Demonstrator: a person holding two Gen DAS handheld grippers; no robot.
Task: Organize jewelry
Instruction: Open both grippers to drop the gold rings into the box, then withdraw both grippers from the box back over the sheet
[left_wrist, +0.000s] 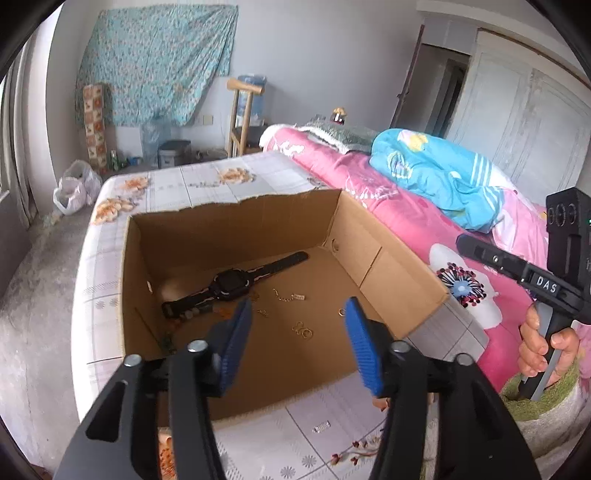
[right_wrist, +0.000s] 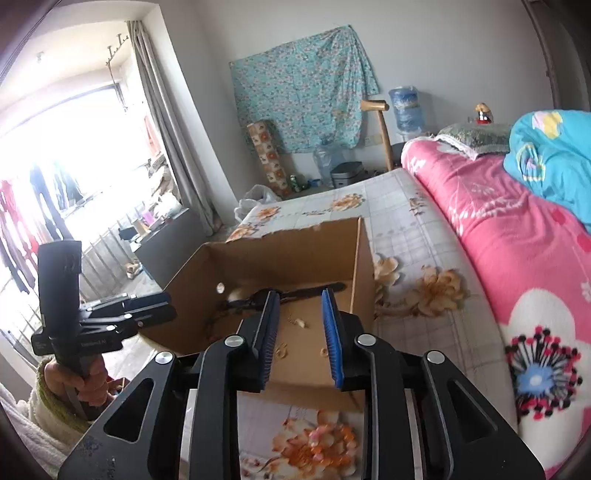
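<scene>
Left gripper (left_wrist: 298, 312) and right gripper (right_wrist: 299, 306) hover over the cardboard box (left_wrist: 402, 273), jaws parted, nothing between them. Watch (left_wrist: 229, 284) and rings (left_wrist: 303, 330) lie on the box floor. Risk: a spring (left_wrist: 320, 428) on the bedsheet by the box's near edge gets overlooked.

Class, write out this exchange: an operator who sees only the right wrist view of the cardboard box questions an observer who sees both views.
Operator: Is any piece outside the box?
Observer: Yes. A small silver spring lies on the floral sheet, just in front of the cardboard box.
Operator: Is the left gripper carrying anything?
Observer: No. The left gripper is open over the box, with nothing between its blue pads.
</scene>
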